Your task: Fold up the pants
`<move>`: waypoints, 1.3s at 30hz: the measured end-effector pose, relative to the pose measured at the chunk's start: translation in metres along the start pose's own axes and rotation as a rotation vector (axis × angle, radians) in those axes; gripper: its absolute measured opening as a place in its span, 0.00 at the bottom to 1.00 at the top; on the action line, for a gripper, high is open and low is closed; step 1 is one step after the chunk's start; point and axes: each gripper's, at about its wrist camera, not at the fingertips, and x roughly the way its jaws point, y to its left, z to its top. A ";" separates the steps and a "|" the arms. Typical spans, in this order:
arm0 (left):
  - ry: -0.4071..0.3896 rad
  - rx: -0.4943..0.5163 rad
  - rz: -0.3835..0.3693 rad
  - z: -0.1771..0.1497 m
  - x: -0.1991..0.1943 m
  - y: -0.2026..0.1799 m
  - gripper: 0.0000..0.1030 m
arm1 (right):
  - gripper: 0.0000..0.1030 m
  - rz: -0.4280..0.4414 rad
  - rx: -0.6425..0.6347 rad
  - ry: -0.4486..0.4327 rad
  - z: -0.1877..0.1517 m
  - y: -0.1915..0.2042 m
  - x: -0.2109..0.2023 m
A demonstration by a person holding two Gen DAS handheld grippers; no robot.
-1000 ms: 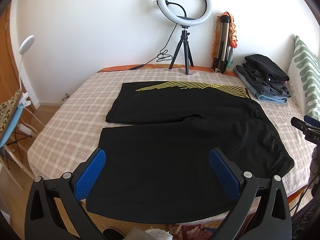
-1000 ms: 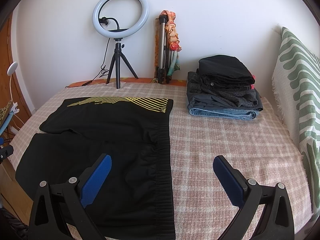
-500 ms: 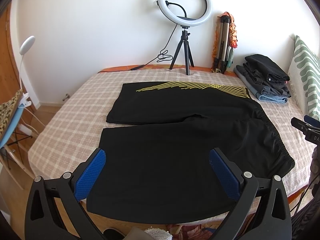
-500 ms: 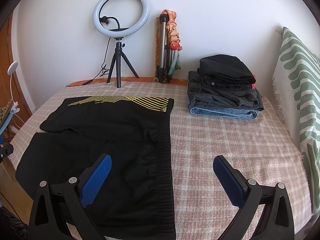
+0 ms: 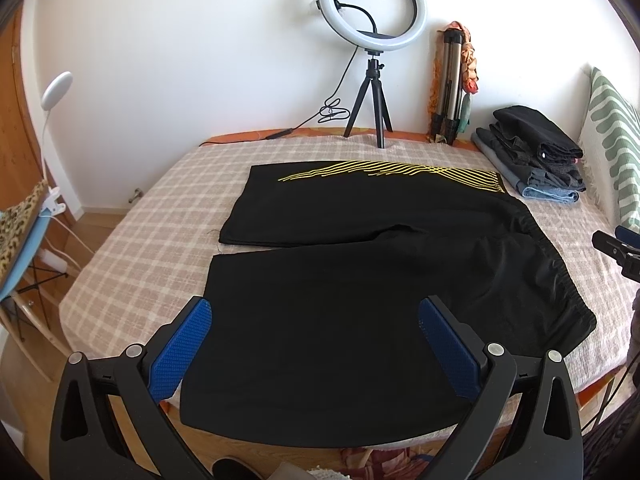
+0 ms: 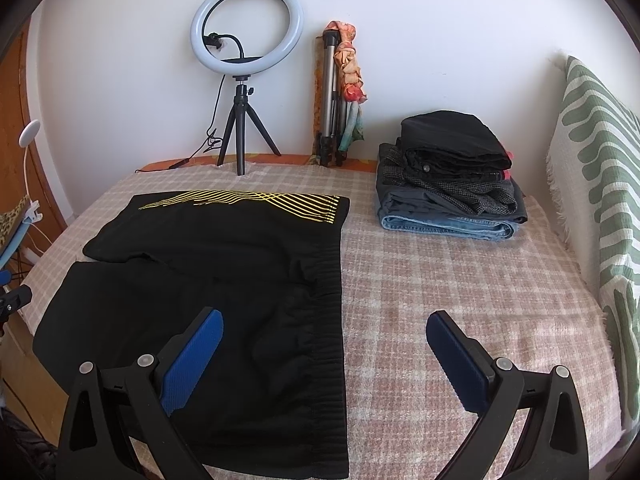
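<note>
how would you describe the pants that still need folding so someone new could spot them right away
Start at the checked bedspread and look in front of the ring light. The black shorts lie spread flat there, both legs out. Unlike the folded stack by the striped pillow, they carry yellow lines along the far leg.

We are viewing black shorts with yellow stripes [image 5: 360,264] lying flat on the pink-and-white checked bedspread [image 5: 152,248]. The left gripper [image 5: 316,320] with blue ribbed pads is hovering, jaws spread wide, over the near leg. A white ring light on a black tripod [image 5: 373,40] is standing behind; folded dark clothes [image 5: 532,152] are sitting far right.
</note>
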 end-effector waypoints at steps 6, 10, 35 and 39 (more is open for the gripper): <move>-0.010 0.043 -0.011 -0.004 0.000 0.005 0.99 | 1.00 0.068 -0.073 0.032 -0.008 0.005 -0.002; 0.012 0.082 -0.033 -0.013 0.005 0.016 0.91 | 1.00 0.134 -0.138 0.043 -0.020 0.011 -0.003; 0.251 0.358 -0.207 -0.076 0.009 0.030 0.63 | 0.67 0.252 -0.681 0.243 -0.091 0.063 0.006; 0.260 0.385 -0.238 -0.081 0.009 0.028 0.63 | 0.64 0.193 -0.747 0.242 -0.093 0.070 0.016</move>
